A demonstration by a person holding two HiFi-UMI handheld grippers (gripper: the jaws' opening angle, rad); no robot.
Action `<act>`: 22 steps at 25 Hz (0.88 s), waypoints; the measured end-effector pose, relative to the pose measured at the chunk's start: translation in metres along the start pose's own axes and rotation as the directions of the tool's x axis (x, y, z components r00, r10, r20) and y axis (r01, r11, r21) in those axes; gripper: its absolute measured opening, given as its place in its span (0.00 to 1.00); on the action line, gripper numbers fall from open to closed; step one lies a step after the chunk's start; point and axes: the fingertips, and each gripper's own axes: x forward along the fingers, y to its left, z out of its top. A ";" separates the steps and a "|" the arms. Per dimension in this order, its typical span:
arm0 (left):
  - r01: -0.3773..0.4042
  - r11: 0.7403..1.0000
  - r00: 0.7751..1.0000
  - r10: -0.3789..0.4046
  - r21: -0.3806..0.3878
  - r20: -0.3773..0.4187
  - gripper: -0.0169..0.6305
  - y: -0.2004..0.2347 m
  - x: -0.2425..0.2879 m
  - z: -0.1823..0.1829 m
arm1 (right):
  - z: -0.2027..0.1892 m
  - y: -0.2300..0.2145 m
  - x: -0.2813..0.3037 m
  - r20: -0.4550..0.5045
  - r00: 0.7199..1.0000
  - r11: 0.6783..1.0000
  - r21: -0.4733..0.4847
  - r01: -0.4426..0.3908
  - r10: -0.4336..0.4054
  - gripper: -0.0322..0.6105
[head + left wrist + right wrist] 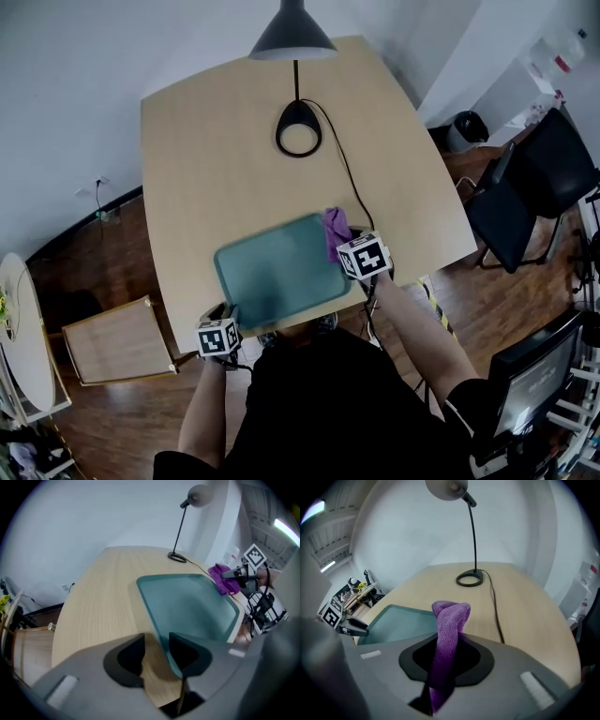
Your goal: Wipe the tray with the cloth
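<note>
wiping looks not yet begun: your right gripper [446, 660] is clamped on the purple cloth [451, 618], held at the far right corner of the teal tray [187, 606]. your left gripper [157, 654] stands open round its near corner without pinching, so the whole surface is left.

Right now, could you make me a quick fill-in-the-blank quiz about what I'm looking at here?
1. The right tongs are clamped on a ___ cloth.
2. The left tongs stand open around a corner of the ___.
3. The black lamp stands on the wooden ___.
Missing words: purple; tray; table.
</note>
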 end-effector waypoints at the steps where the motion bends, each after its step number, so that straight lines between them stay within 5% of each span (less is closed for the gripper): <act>1: -0.003 1.000 1.000 0.003 -0.019 -0.003 0.31 0.000 0.001 0.000 | 0.000 -0.011 -0.006 0.005 1.000 1.000 -0.005 0.021 -0.021 0.16; 6: 0.010 0.996 1.000 -0.010 -0.087 0.004 0.29 -0.001 0.005 -0.001 | -0.038 -0.077 -0.014 -0.078 0.991 0.992 0.044 0.114 -0.111 0.16; 12: 0.012 0.983 0.999 -0.002 -0.182 0.054 0.29 0.007 -0.021 -0.002 | -0.066 -0.087 0.010 -0.124 0.992 0.993 0.109 0.052 -0.038 0.18; 16: 0.008 0.953 0.993 0.029 -0.303 0.117 0.29 0.016 -0.054 -0.013 | -0.060 -0.086 -0.005 -0.046 0.999 0.985 0.171 0.029 -0.021 0.33; 19: 0.009 0.913 0.988 0.056 -0.408 0.145 0.29 0.020 -0.070 -0.033 | -0.048 -0.095 -0.045 0.072 0.996 0.970 0.238 0.038 -0.056 0.34; 22: -0.009 0.901 0.982 0.089 -0.433 0.164 0.25 0.028 -0.082 -0.049 | -0.033 -0.097 -0.084 0.200 0.975 0.952 0.303 0.030 -0.094 0.31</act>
